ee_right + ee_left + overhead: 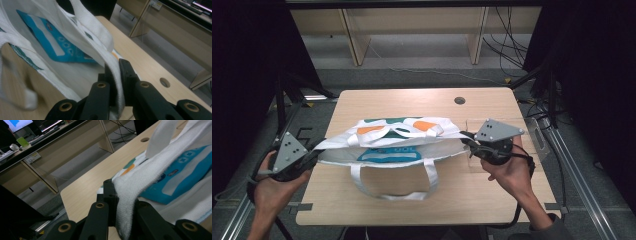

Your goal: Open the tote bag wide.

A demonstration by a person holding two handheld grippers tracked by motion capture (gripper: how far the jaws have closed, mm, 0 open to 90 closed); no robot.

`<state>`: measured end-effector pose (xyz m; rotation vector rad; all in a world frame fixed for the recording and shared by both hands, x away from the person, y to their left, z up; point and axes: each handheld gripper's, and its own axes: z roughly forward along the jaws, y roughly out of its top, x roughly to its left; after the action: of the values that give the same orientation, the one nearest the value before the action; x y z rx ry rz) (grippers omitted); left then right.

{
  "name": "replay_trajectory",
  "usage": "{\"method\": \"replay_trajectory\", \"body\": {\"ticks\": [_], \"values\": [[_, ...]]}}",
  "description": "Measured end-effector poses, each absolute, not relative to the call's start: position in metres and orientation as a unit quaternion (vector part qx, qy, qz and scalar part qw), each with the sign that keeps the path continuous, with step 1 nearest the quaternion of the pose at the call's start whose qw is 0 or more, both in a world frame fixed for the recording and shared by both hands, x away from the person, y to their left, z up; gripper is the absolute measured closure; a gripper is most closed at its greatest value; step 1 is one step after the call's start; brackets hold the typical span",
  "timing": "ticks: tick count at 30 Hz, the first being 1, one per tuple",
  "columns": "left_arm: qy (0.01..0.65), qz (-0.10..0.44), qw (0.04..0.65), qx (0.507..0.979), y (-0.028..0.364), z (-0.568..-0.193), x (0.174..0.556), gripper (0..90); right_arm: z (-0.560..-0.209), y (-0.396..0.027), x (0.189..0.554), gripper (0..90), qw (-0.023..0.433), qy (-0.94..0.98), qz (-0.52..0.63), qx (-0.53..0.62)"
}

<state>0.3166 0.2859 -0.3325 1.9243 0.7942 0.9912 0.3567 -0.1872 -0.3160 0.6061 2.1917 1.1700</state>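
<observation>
1. White cloth tote bag point(387, 145) held stretched above the bench point(492, 200), mouth edges apart.
2. My left gripper point(314, 154) is clamped on the bag's left rim.
3. My right gripper point(466, 140) is clamped on its right rim.
4. Blue printed panel point(53, 41) shows on the cloth; can't tell what's inside.
</observation>
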Motion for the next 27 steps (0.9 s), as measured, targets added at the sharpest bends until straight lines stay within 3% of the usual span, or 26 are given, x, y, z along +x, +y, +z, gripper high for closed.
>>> {"method": "replay_trajectory", "body": {"ticks": [19,27], "values": [[0.304,0.402,0.419,0.755,0.29,-0.265,0.33,86.1,-0.242,-0.191,0.368,86.9,0.27,0.815,0.47,0.203],[0.308,0.384,0.427,0.758,0.288,-0.276,0.339,86.0,-0.249,-0.194,0.378,86.9,0.265,0.817,0.468,0.211]]}}
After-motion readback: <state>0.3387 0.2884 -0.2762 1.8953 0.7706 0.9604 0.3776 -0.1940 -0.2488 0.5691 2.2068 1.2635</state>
